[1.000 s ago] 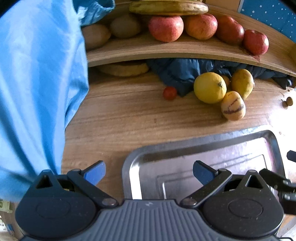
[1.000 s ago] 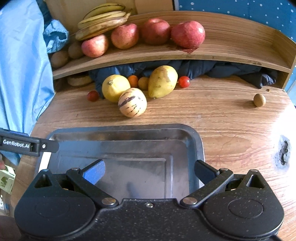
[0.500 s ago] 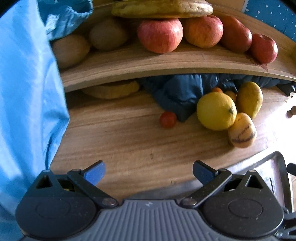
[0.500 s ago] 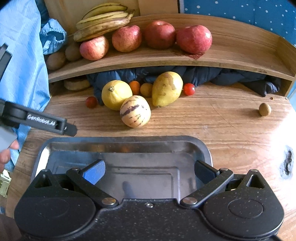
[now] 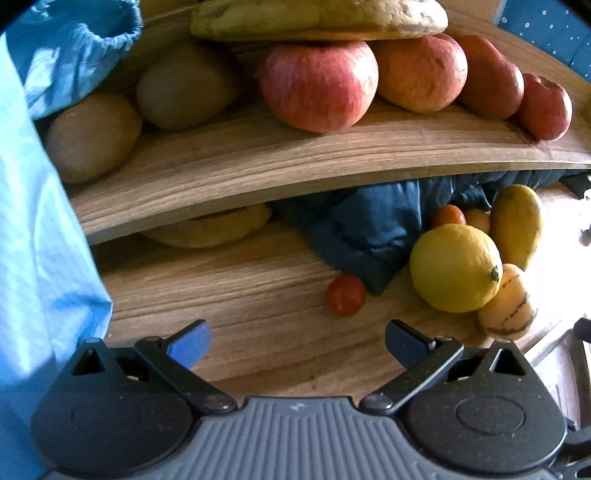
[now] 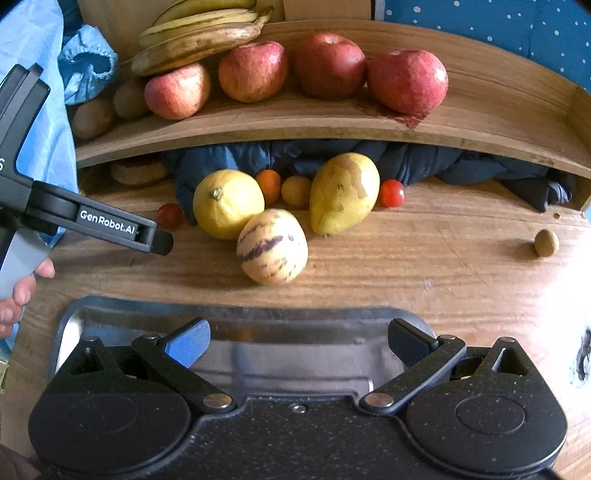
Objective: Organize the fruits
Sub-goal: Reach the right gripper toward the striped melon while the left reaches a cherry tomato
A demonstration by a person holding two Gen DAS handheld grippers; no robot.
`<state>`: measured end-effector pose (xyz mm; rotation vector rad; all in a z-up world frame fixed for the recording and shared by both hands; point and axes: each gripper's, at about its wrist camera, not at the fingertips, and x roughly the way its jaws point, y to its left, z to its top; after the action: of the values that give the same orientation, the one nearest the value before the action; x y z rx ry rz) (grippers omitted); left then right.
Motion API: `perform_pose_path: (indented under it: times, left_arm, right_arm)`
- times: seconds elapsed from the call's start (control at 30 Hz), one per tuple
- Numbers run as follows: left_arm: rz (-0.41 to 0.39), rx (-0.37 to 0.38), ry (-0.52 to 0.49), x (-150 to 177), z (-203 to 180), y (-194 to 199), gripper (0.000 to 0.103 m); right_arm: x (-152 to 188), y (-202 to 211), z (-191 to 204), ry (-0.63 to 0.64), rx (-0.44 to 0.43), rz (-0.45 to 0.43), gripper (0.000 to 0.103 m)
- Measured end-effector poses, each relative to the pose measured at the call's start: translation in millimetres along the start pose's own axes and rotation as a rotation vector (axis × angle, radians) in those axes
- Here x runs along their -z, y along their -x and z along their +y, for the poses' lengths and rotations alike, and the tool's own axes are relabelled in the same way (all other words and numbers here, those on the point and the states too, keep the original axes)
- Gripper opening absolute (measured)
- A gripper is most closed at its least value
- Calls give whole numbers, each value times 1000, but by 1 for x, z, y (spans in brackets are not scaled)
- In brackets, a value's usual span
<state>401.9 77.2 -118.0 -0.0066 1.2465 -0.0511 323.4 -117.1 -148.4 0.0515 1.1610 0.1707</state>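
On the wooden table lie a cherry tomato (image 5: 345,294), a lemon (image 5: 455,267), a striped melon (image 6: 272,252) and a yellow pear-shaped fruit (image 6: 343,192). Behind them sit a small orange (image 6: 269,184), a small yellow fruit (image 6: 295,189) and a second cherry tomato (image 6: 391,193). My left gripper (image 5: 297,343) is open and empty, just short of the first tomato. My right gripper (image 6: 299,341) hangs open and empty over the metal tray (image 6: 258,319). From the right wrist view, one left finger (image 6: 110,225) reaches in beside the tomato (image 6: 170,215).
A curved wooden shelf (image 6: 332,125) above the table carries several apples (image 6: 253,70), bananas (image 6: 199,33) and kiwis (image 5: 92,136). Dark blue cloth (image 5: 365,229) is stuffed under it. Light blue fabric (image 5: 33,229) hangs at the left. A small brown nut (image 6: 546,242) lies at the right.
My left gripper has moved forward off the tray toward the cherry tomato and shelf. The right gripper has edged forward over the tray. Both stay open.
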Motion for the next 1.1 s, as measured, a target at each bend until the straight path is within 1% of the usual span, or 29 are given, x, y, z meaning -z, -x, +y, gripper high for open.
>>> perform_pose_path:
  times: [0.2, 0.47, 0.57, 0.83, 0.87, 0.97, 1.1]
  left_arm:
    - [19, 55, -22, -7, 1, -10, 102]
    - [3, 97, -19, -20, 7, -17, 102]
    - [-5, 110, -13, -23, 13, -15, 100]
    - [-28, 150, 2, -22, 16, -2, 82]
    - [-29, 155, 5, -25, 17, 0, 81]
    - [-33, 166, 11, -20, 18, 2, 76]
    - [-45, 177, 21, -17, 20, 5, 64]
  right_arm:
    - [-14, -9, 6, 18, 20, -11, 102]
    - [-23, -19, 10, 31, 38, -14, 102]
    - [-25, -21, 11, 34, 42, -16, 100]
    - [-29, -29, 16, 46, 34, -22, 95]
    - [-30, -30, 17, 48, 30, -22, 94]
    - [-31, -31, 19, 57, 27, -20, 88]
    - [-32, -34, 22, 62, 21, -21, 86]
